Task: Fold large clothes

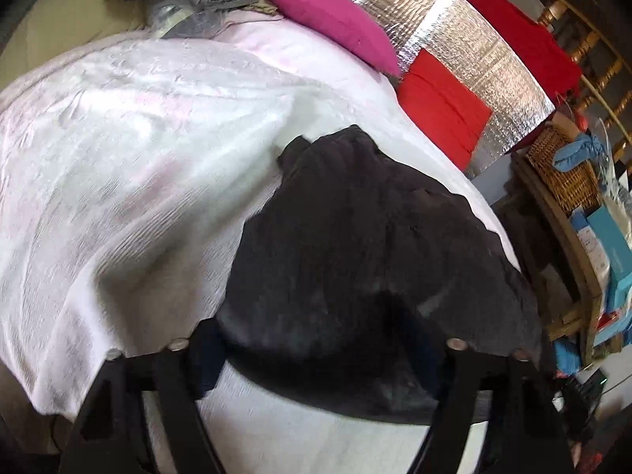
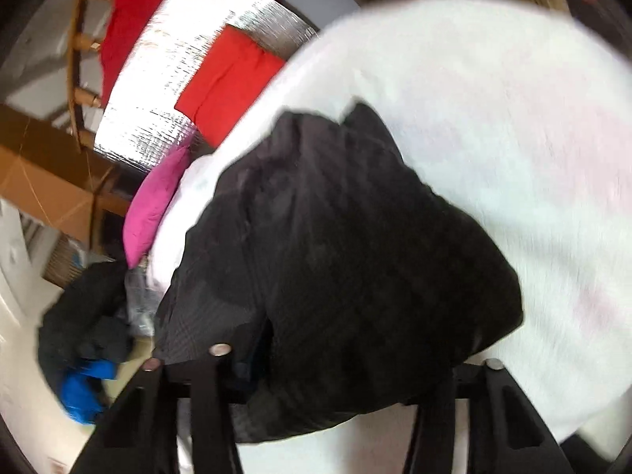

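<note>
Our left gripper (image 1: 316,349) and right gripper (image 2: 355,359) look spread wide, black garment (image 1: 355,237) draped between them over the bed (image 1: 118,158); whether pinched, can't tell. Lay flat, align edges first.

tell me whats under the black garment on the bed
The black garment lies on a white bedspread, which shows all around it. Anything directly beneath the cloth is covered. Both grippers' fingers sit wide apart at its near edge, partly hidden by the fabric.

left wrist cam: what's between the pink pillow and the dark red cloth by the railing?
Silver foil sheet, with pink pillow on its left and dark red cloth on its right; left wrist view shows it.
</note>
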Available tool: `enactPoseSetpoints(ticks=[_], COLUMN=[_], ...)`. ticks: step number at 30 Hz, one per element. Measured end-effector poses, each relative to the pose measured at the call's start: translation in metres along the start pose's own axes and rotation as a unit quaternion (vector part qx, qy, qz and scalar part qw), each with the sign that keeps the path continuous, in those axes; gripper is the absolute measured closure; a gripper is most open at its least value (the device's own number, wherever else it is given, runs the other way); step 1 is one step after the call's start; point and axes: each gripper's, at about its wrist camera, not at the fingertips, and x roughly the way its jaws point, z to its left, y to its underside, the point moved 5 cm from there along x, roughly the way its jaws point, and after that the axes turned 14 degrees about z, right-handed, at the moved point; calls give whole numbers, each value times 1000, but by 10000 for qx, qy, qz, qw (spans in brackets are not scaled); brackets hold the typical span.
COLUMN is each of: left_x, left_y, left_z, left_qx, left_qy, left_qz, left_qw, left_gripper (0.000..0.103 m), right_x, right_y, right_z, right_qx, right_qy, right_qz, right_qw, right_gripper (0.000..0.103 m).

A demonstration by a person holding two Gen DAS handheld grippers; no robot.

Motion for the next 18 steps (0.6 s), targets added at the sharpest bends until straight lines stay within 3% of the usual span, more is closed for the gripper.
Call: enactPoseSetpoints(ticks=[5, 8, 13, 15, 17, 18], left_x=[18, 18, -4, -21, -38, -44], left_y=[-15, -14, 2, 10, 17, 24], left_z=[-18, -15, 1, 11, 21, 26], left_qx=[283, 127, -159, -379, -615, -736], left_qy=[-235, -172, -19, 49, 202, 238], left_qz=[-117, -103, 11, -112, -398, -516], left_qw=[9993, 9997, 9999, 9992, 9971, 9957], left_gripper=[36, 36, 36, 31, 19, 17], right_x=[-1, 14, 0, -2, -6, -6], right_y=[-35, -43, -25, -21, -20, -20], right_z=[11, -6, -10, -13, -19, -21], right_qx=[-350, -49, -58, 56, 334, 405], right_qy=[487, 418, 299, 83, -215, -336], right_qz=[-585, -370, -250, -183, -79, -55], right_qw=[9965, 9984, 9992, 9998, 9992, 9986], right_gripper=[59, 57, 57, 53, 36, 33])
